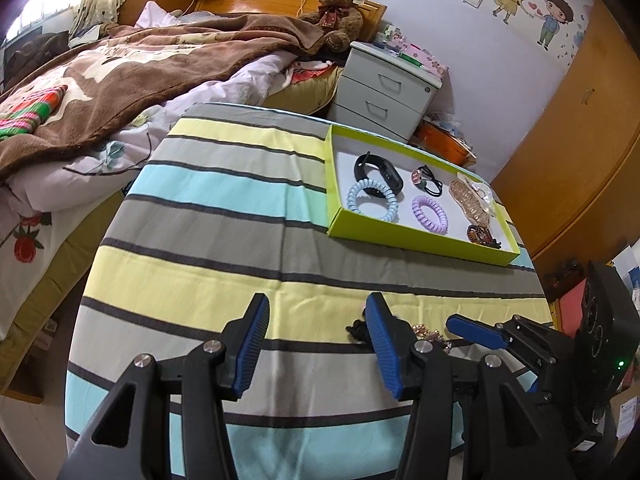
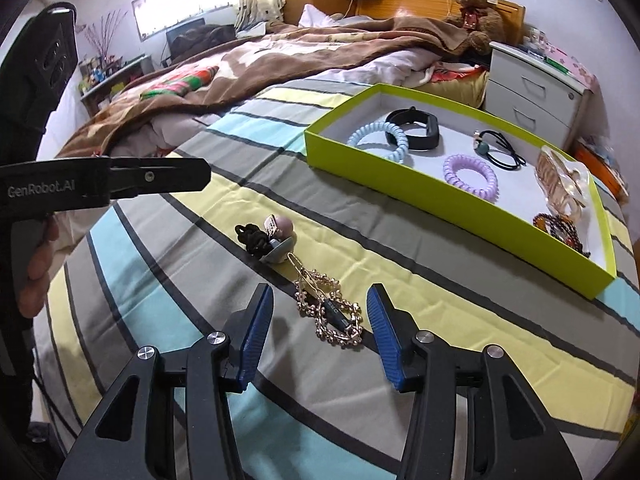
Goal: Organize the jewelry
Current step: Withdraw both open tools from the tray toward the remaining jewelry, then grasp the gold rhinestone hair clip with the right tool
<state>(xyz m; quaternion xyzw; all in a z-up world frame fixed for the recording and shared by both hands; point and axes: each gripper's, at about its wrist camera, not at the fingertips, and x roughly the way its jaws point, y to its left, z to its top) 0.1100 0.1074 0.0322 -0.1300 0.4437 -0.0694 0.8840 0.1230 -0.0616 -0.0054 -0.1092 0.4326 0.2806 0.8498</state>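
The right gripper (image 2: pixel 316 332) hangs with fingers wide around the gold chain (image 2: pixel 328 312), short of the green box (image 2: pixel 440 196), apparently lining up a pickup; the left gripper (image 1: pixel 316 340) waits wide, empty.

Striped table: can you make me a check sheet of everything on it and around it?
Surface: striped cloth, flat, lightly creased.
Job's things: green box holds a blue coil tie, purple coil tie, black watch band, black hair tie, clear clip and beads. Outside it: gold chain clip and black hair tie with round charms.
Clutter: nothing seen.
Claws: right claw open around the gold chain clip, not touching; left claw open, empty.
Cables: nothing seen on the table.
Surroundings: bed with brown blanket, teddy bear, drawer cabinet.
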